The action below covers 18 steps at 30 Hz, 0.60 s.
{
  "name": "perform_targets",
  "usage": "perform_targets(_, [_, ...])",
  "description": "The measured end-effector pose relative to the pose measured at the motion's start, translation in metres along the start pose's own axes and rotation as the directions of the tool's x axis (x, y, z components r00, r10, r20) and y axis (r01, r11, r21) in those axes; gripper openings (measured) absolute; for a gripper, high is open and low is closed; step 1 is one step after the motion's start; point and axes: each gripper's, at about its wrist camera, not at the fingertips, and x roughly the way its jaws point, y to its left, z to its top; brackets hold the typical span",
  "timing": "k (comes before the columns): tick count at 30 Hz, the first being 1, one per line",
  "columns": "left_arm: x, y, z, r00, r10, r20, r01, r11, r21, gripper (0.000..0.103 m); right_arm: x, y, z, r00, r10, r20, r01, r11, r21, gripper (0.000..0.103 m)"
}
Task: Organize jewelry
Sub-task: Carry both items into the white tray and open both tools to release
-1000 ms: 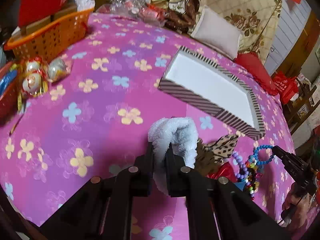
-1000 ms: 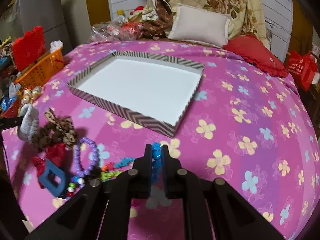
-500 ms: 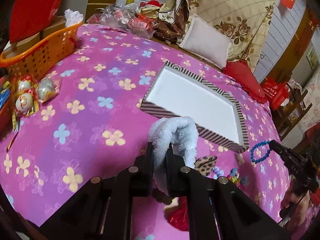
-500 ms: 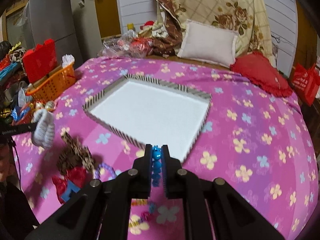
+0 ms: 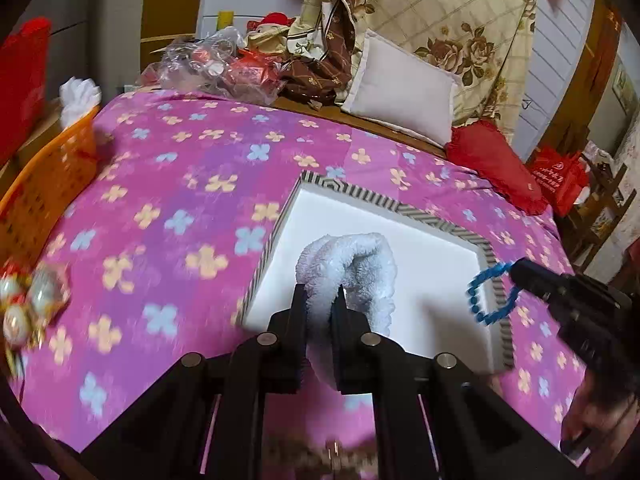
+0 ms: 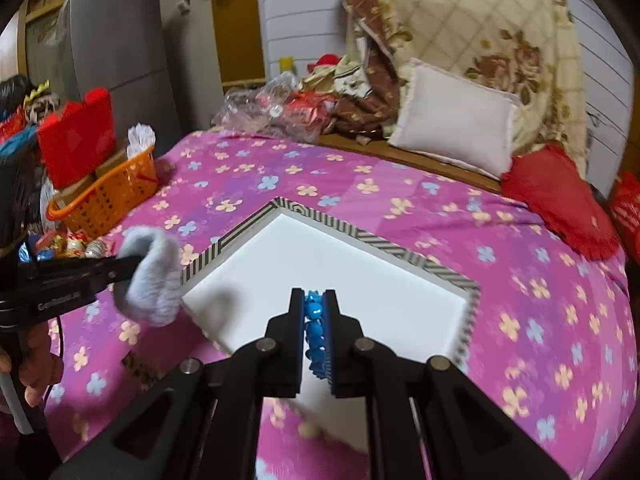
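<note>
Both held pieces, scrunchie (image 5: 352,268) and bracelet (image 6: 314,320), now hover over the tray (image 6: 474,308).

Floral pink bed (image 5: 168,200) bearing striped tray (image 5: 384,200), pillow (image 5: 400,88).

Glaring brightly off the white tray floor (image 5: 424,248); blurring the near-left bedspread (image 5: 132,280) and foil ornaments (image 5: 28,300); bending and darkening at fisheye edges; casting soft shadows into the tray.
</note>
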Motion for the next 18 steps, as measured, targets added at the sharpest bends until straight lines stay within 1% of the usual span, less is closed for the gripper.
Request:
perform_targets(4, [0.036, 0.005, 0.021, 1.000, 0.017, -0.008, -0.017, 1.000, -0.013, 0.003, 0.040, 0.009, 0.014, 0.999, 0.009, -0.032, -0.010, 1.000, -0.021, 0.008])
perform_targets(7, [0.055, 0.012, 0.029, 0.998, 0.059, 0.001, -0.059, 0.998, -0.018, 0.003, 0.067, 0.013, 0.025, 0.998, 0.028, -0.048, -0.029, 0.999, -0.018, 0.008])
perform_targets(9, [0.068, 0.021, 0.034, 0.998, 0.066, -0.002, -0.066, 0.997, -0.032, 0.003, 0.084, 0.015, 0.031, 0.997, 0.051, -0.060, -0.052, 0.999, -0.013, 0.008])
perform_targets(12, [0.083, 0.029, 0.040, 0.999, 0.052, -0.012, -0.052, 0.998, -0.024, 0.003, 0.108, 0.018, 0.039, 0.995, 0.063, -0.081, -0.065, 0.998, -0.026, 0.008])
perform_targets(14, [0.088, 0.028, 0.041, 0.999, 0.023, -0.024, -0.023, 1.000, -0.017, 0.003, 0.122, 0.020, 0.045, 0.993, 0.072, -0.093, -0.076, 0.996, -0.038, 0.008])
perform_targets(16, [0.093, 0.024, 0.044, 1.000, -0.001, -0.030, 0.001, 1.000, -0.003, 0.003, 0.133, 0.019, 0.050, 0.993, 0.063, -0.098, -0.068, 0.996, -0.050, 0.008])
perform_targets(18, [0.101, 0.019, 0.048, 0.999, 0.012, -0.037, -0.011, 1.000, 0.010, 0.006, 0.146, 0.014, 0.054, 0.993, 0.049, -0.108, -0.054, 0.997, -0.049, 0.008])
